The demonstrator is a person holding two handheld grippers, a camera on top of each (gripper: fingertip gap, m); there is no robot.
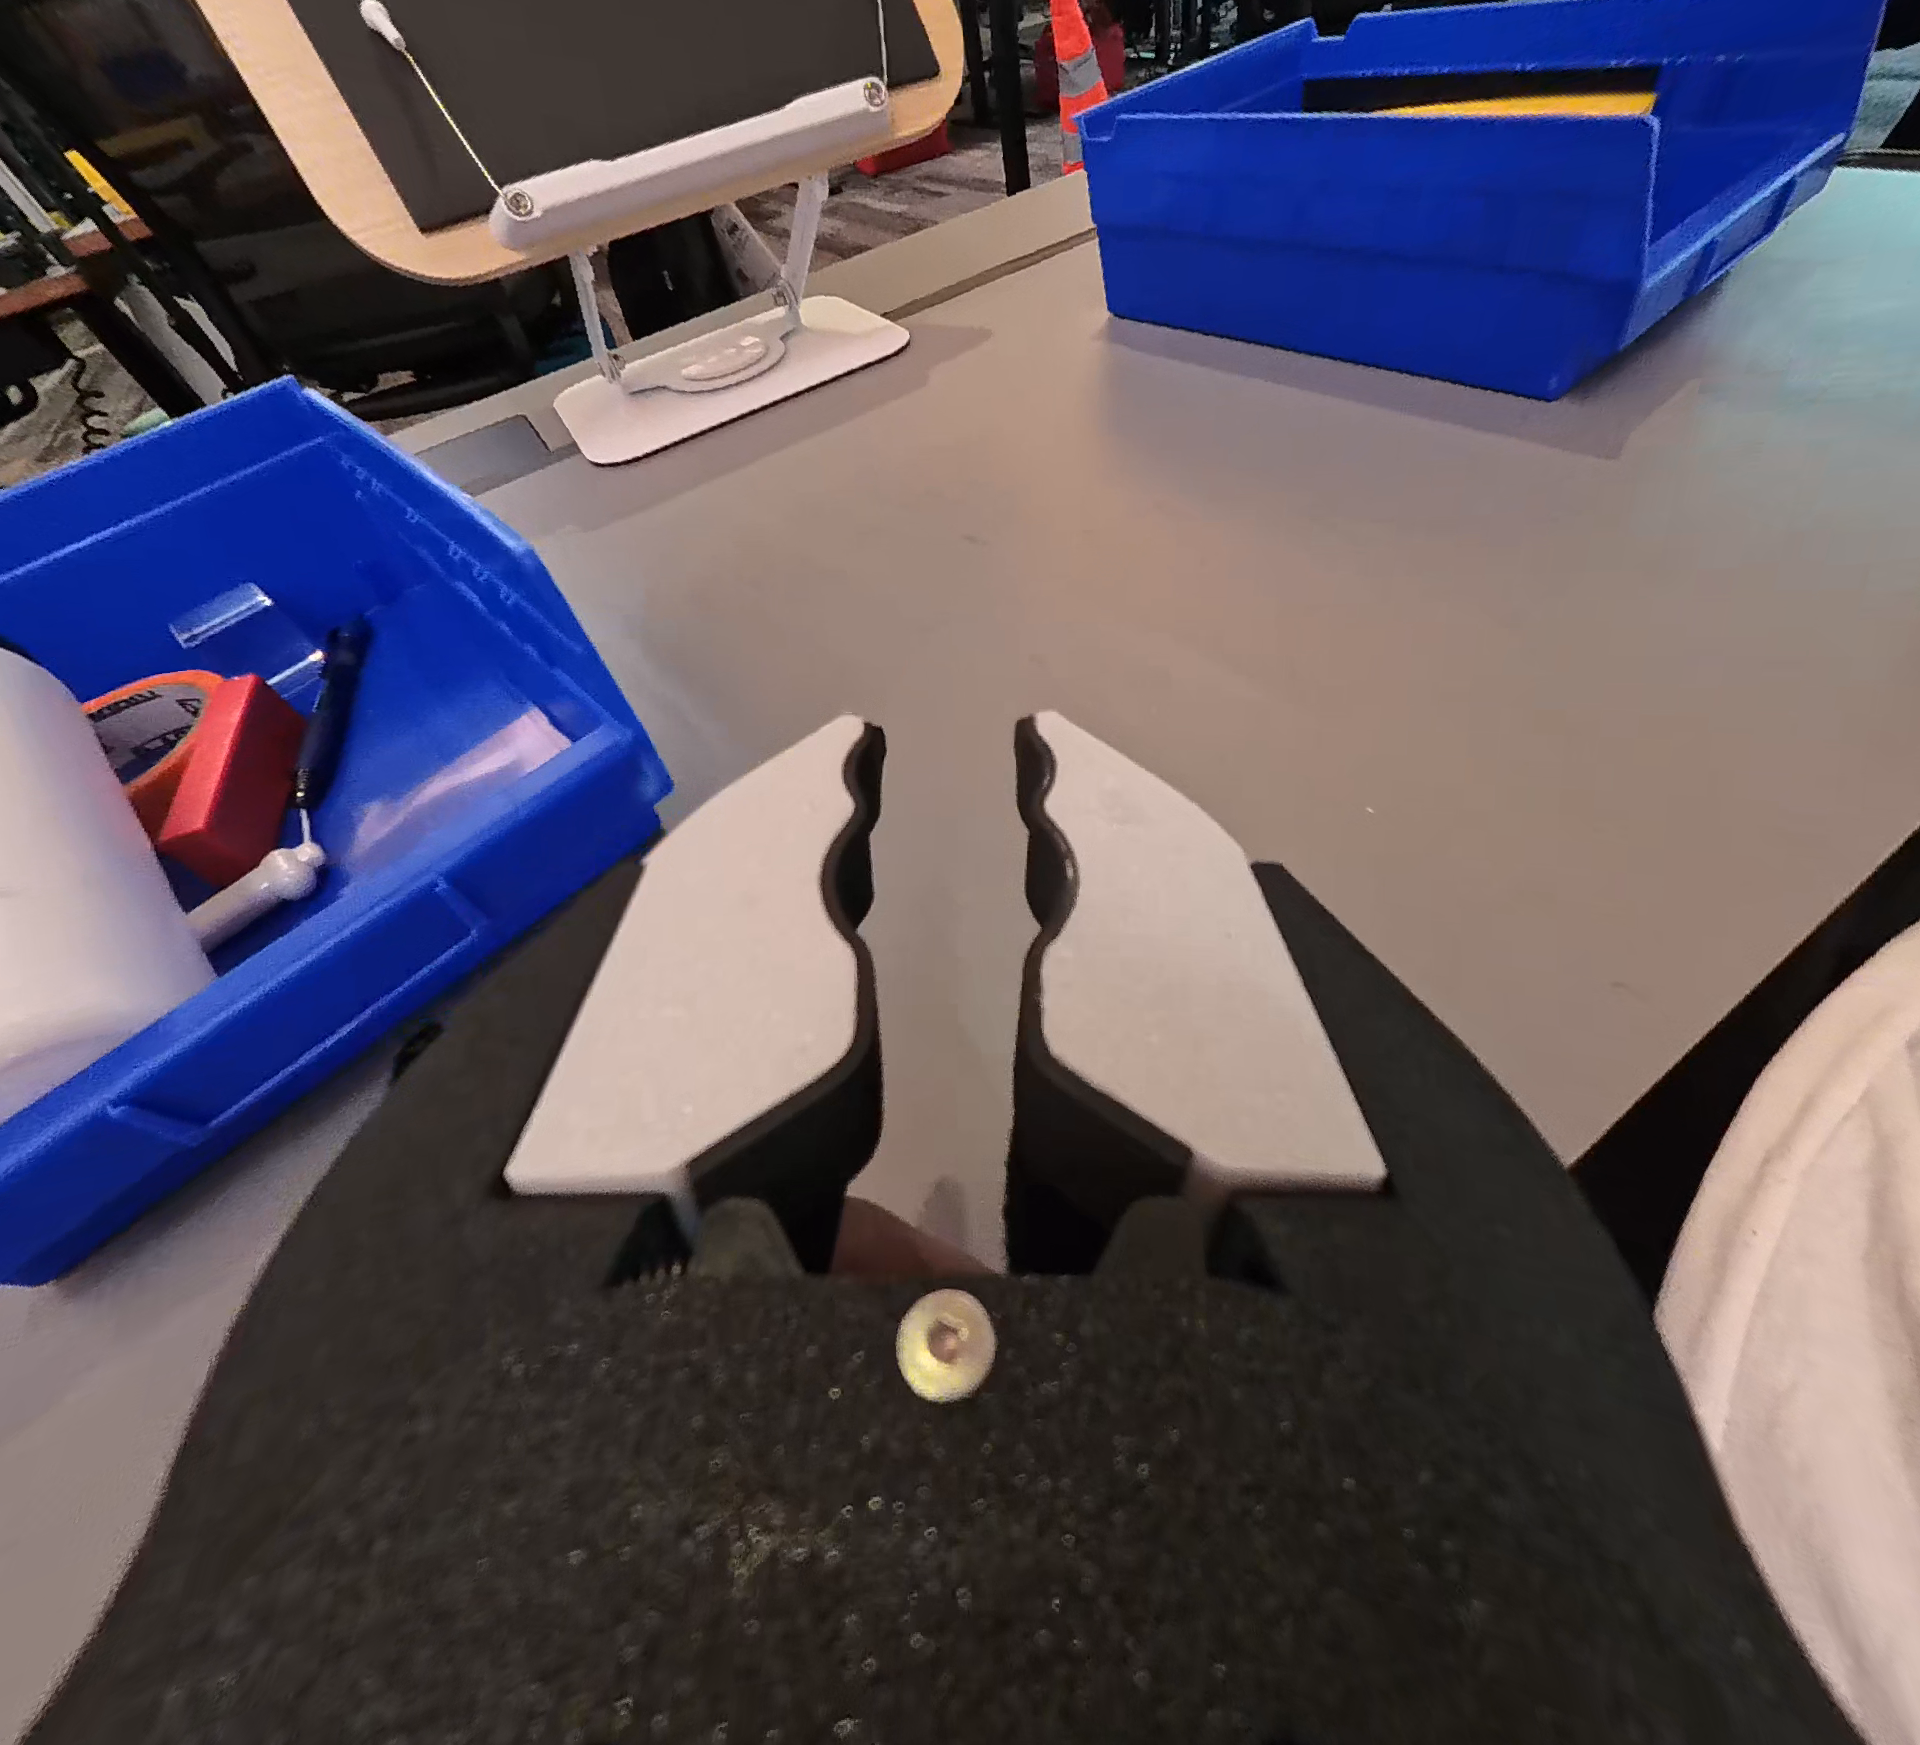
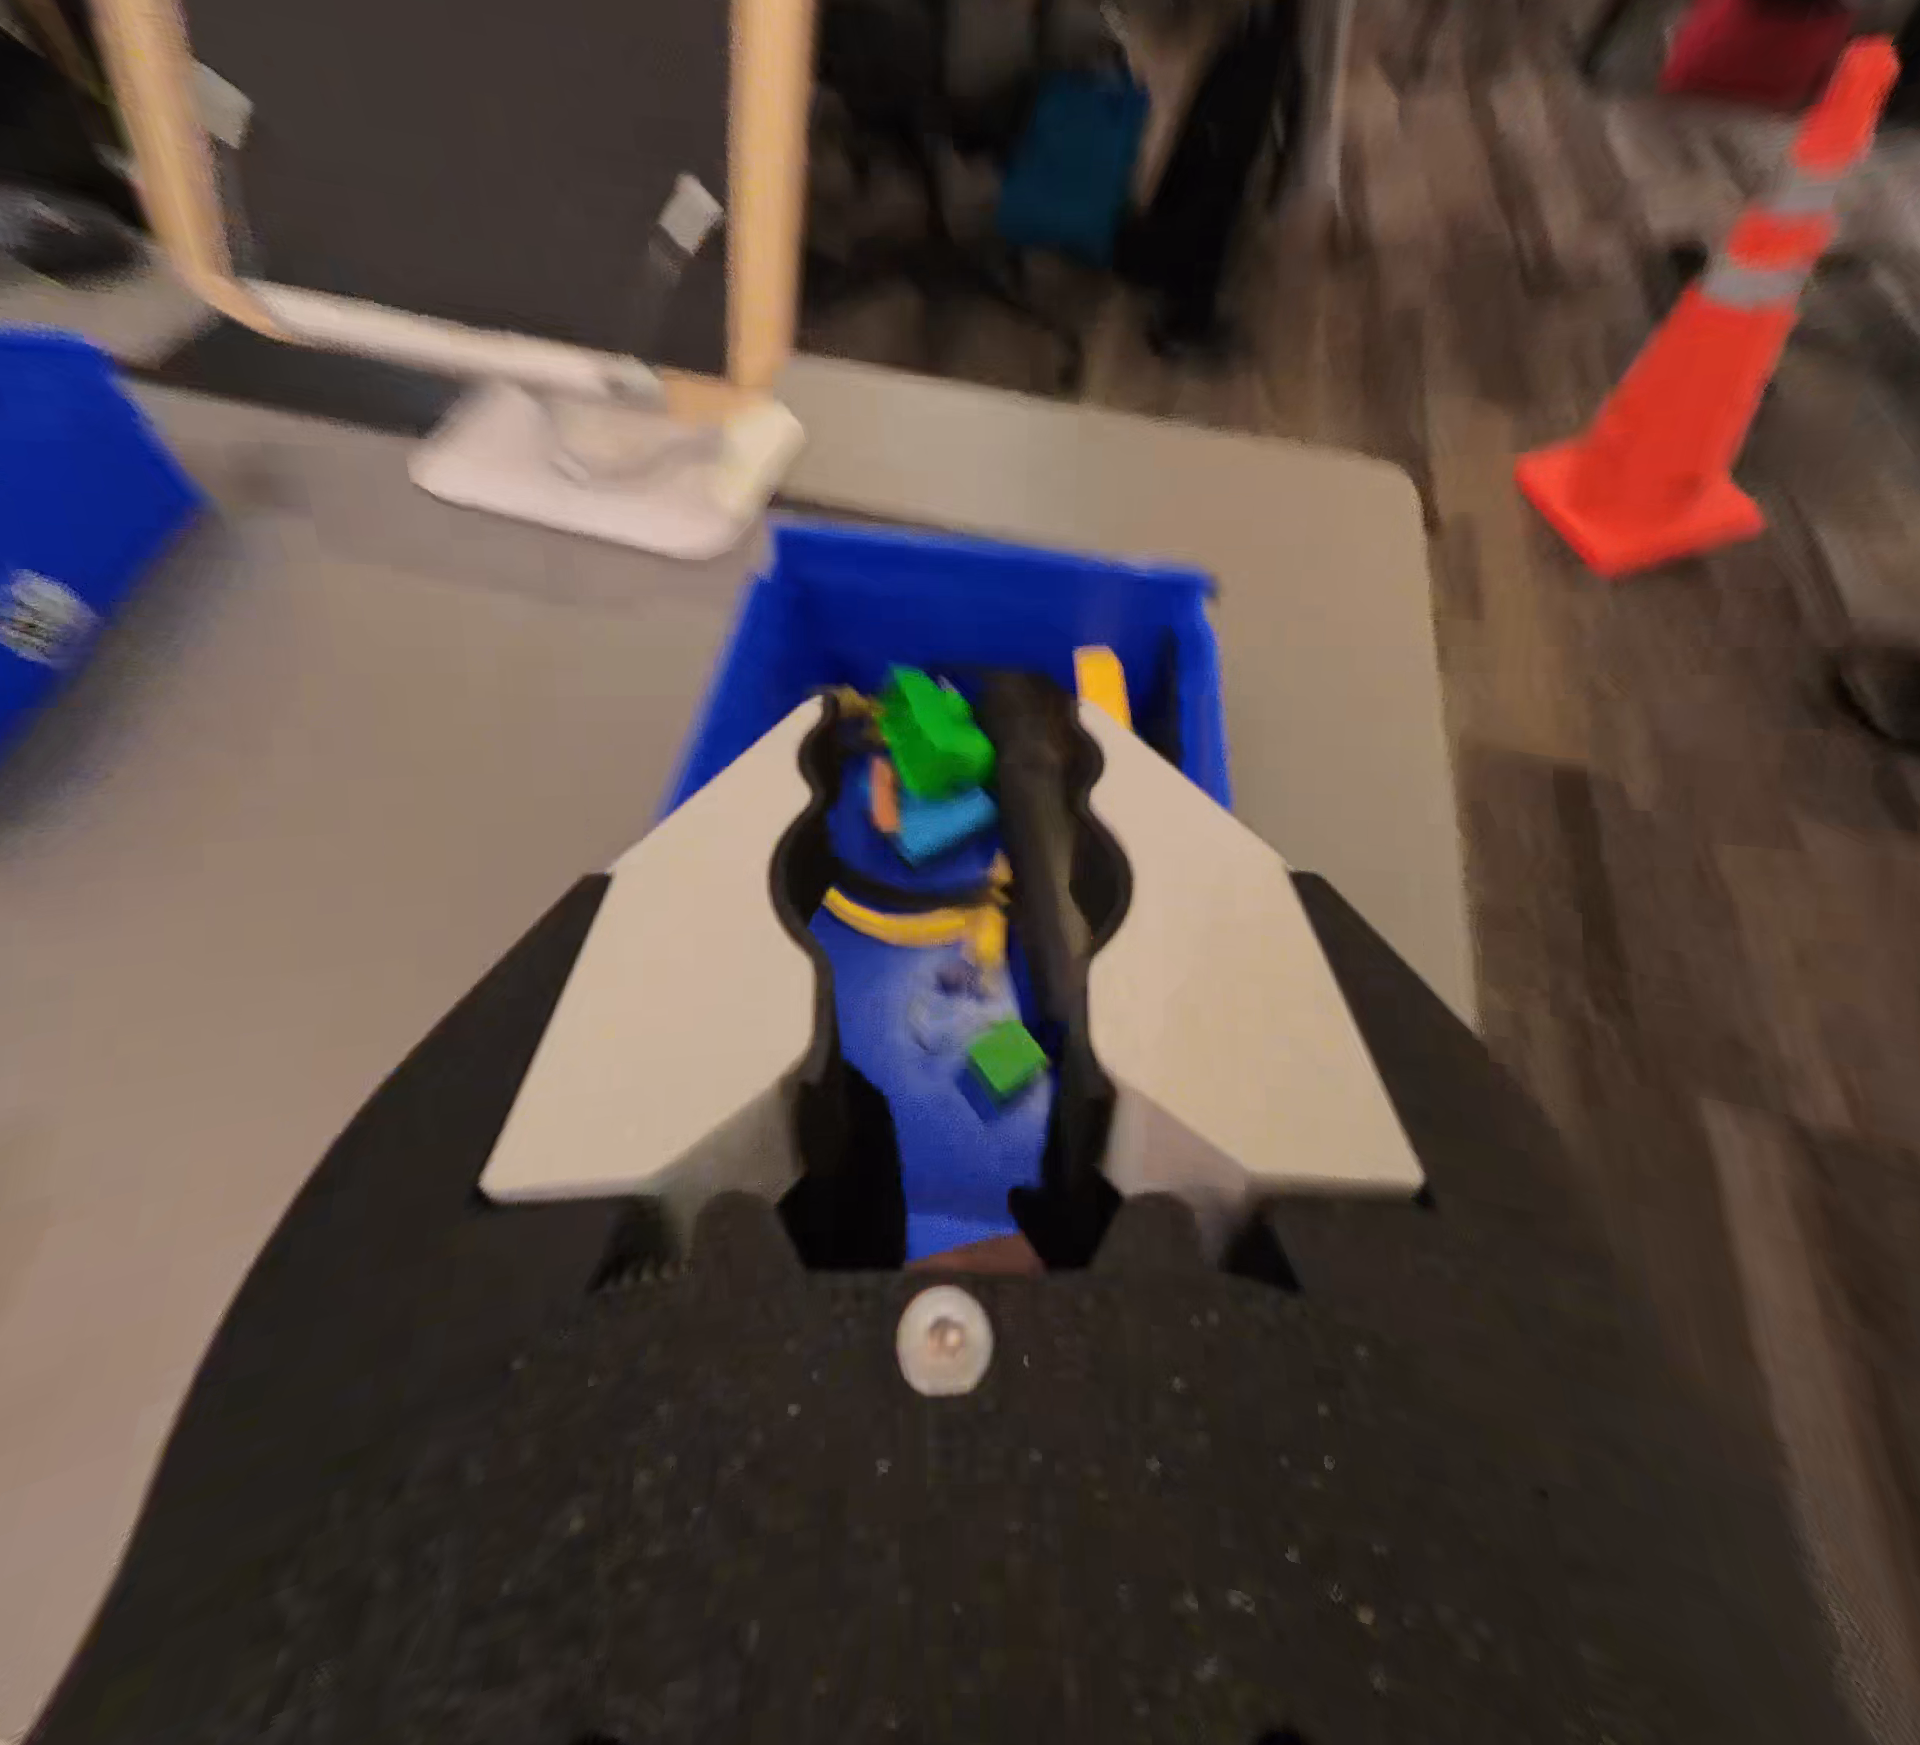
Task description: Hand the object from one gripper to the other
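Object for the handover isn't picked yet, as far as I can tell: my right claw point(image 2: 951, 708) hangs open and empty over a blue bin point(image 2: 987, 573) near the tabletop's point(image 2: 416, 708) far corner. Inside it I see green blocks point(image 2: 928, 729), a light blue block point(image 2: 940, 828) and a long black piece point(image 2: 1039, 822), all blurred. I judge the blocks light, stiff and a bit slick; I'd pinch one across flat sides. My left claw point(image 1: 948, 739) is narrowly open, holding nothing, above bare tabletop. Beside it sits another blue bin point(image 1: 499, 864) with a tape roll point(image 1: 156, 719) and red block point(image 1: 234, 786). Bin walls crowd the pick; the open middle suits the handover.
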